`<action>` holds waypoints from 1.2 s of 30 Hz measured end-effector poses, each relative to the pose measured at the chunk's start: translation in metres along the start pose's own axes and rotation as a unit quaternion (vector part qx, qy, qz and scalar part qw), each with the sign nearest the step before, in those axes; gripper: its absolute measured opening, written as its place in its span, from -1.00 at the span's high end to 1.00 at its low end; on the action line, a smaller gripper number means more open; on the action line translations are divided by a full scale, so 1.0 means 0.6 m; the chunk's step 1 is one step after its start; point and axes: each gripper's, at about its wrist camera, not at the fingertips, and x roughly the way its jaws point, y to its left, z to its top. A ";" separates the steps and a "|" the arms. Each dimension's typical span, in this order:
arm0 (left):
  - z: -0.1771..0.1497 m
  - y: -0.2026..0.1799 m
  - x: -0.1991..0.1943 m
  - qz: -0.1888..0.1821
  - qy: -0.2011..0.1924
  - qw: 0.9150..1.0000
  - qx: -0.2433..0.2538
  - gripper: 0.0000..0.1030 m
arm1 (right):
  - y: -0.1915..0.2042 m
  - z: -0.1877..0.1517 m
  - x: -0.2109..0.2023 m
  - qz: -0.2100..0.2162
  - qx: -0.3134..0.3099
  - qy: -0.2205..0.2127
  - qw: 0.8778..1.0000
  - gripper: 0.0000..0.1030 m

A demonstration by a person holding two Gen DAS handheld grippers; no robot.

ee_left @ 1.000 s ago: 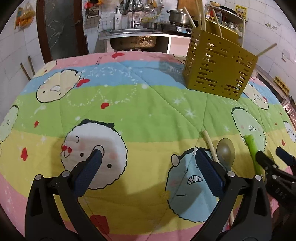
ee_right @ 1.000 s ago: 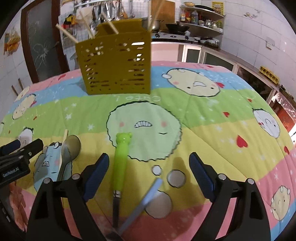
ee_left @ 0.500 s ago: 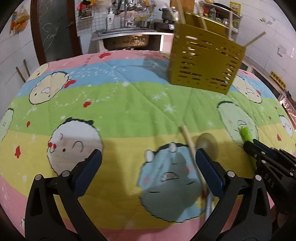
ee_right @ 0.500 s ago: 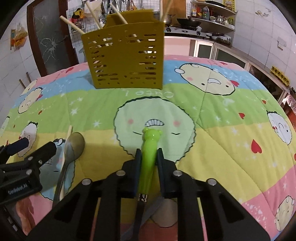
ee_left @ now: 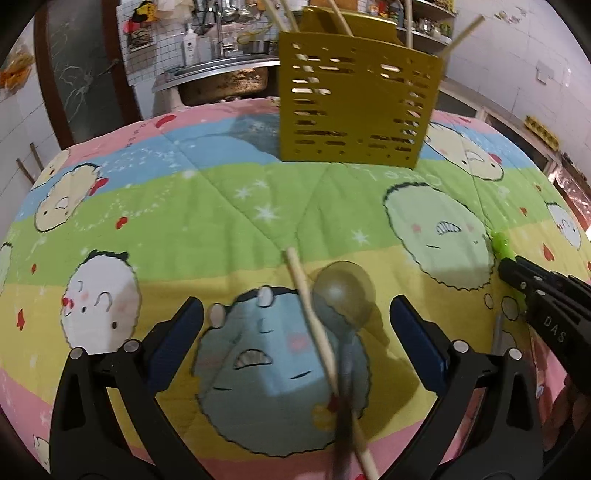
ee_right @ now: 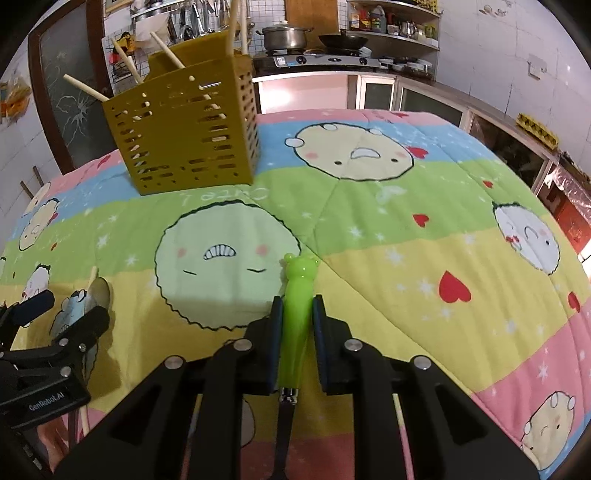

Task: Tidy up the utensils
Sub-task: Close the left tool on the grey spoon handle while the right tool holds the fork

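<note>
On the far left of the left wrist view, a dark door (ee_left: 77, 74) stands behind the table, and next to it a metal sink (ee_left: 225, 79) sits under a rack of hanging kitchen tools. The table is covered by a striped quilt (ee_left: 221, 206) printed with round cartoon faces. The left gripper (ee_left: 295, 334) hangs low over the quilt with its blue pads spread wide and nothing pressed between them. Between its two fingers lie a single chopstick (ee_left: 314, 321) and a metal spoon (ee_left: 345, 295), side by side and touching or nearly so, the spoon's bowl pointing away from the camera and its handle blurred near the bottom edge. Farther back, slightly right of centre, a yellow slotted basket (ee_left: 354, 110) stands upright on the quilt with several chopsticks (ee_left: 460, 37) leaning out of its top. To the right, the right gripper (ee_right: 297, 321) is clamped narrowly on the green handle of a utensil (ee_right: 297, 310); the handle ends in a small animal-shaped head that points toward the basket, and a dark metal shaft runs back beneath the gripper, so what kind of utensil it is cannot be told. In the right wrist view, a pot (ee_right: 284, 35) and a pan (ee_right: 343, 40) sit on a stove beyond the table, with shelves of bottles above.
</note>
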 end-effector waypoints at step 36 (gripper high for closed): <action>0.020 -0.016 0.007 -0.029 0.002 0.999 0.020 0.37 | 0.002 -0.004 -0.010 -0.006 0.004 -0.012 1.000 0.69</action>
